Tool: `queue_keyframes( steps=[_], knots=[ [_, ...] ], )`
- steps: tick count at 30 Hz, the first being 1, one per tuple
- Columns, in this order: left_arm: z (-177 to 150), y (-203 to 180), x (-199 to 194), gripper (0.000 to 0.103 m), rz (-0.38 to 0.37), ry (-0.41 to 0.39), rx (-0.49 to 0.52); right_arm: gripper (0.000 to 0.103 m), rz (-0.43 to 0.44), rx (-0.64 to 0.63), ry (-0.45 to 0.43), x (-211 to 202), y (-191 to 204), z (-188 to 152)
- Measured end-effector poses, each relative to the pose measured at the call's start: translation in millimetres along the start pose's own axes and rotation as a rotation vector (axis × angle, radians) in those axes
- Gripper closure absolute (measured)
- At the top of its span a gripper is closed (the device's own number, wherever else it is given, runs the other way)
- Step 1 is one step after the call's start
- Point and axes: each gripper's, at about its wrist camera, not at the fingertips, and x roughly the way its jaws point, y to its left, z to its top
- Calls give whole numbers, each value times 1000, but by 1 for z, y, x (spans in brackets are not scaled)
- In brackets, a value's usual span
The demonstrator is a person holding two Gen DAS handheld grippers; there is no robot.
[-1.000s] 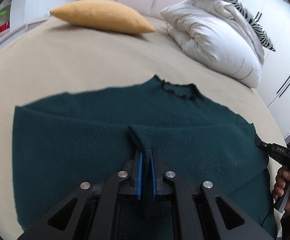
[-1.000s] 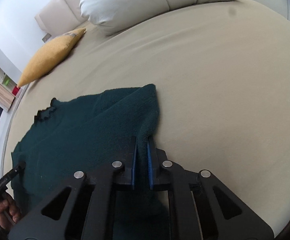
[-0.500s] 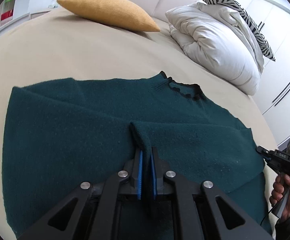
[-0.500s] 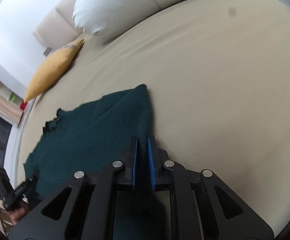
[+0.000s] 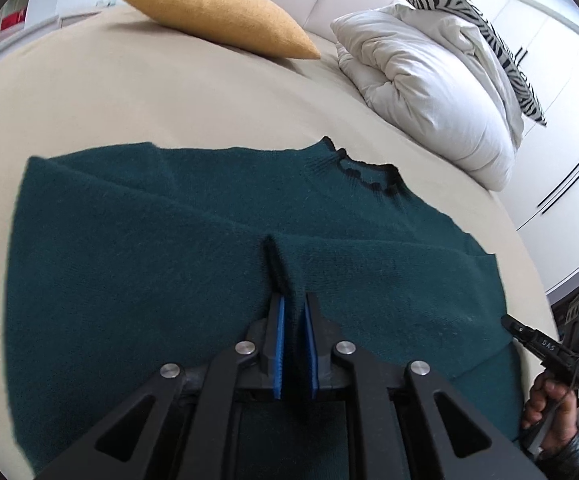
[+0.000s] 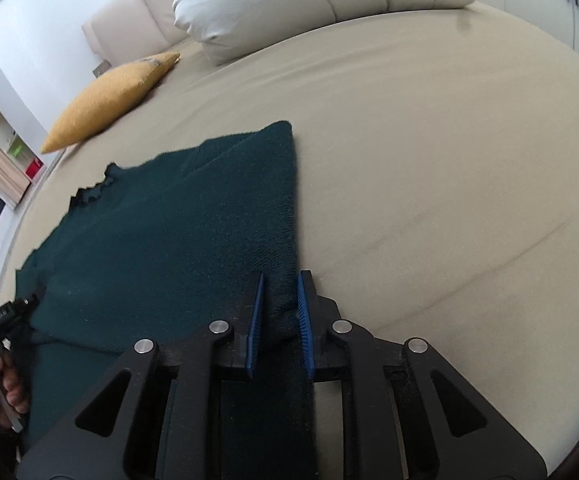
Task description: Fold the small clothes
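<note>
**Grip status: both grippers on the sweater**

While the dark green sweater (image 5: 169, 264) lies across the lower centre on the beige bed (image 5: 129, 92), your left gripper (image 5: 294, 320) pinches a raised fold of it. Your right gripper (image 6: 280, 304), jaws slightly apart, has the sweater's edge between its pads at lower centre.

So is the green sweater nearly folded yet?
Partly. The sweater lies on the bed with one layer already folded over. Both tongs, left and right, pinch its edge. Letting go and the remaining folds are left.
</note>
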Motion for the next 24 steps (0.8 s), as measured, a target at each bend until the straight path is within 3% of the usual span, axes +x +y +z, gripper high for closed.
queue_keyframes(
  steps=[3,5,7,8,13,18,21,24],
  knots=[
    [-8,3,-32,71,48,-24,-3,76,-43,36,-43,-28,-4,-5],
    [-18,12,-59,67,63,-49,-18,75,-69,47,-89,-55,-8,-10],
    [-35,23,-86,67,64,-52,-43,65,-54,55,-121,-82,-12,-19],
    [-43,25,-96,66,69,-52,-44,54,-51,54,-139,-97,-14,-24],
    [-103,35,-149,41,106,-29,-68,40,-4,-9,-156,-153,-5,-62],
    [-174,47,-187,39,63,38,-140,37,80,-36,-106,-183,-4,-115],
    [-217,48,-207,39,24,68,-166,37,101,-59,-29,-188,-9,-141],
    [-238,47,-222,39,-3,79,-202,37,156,-38,-14,-197,-16,-158]
  ],
)
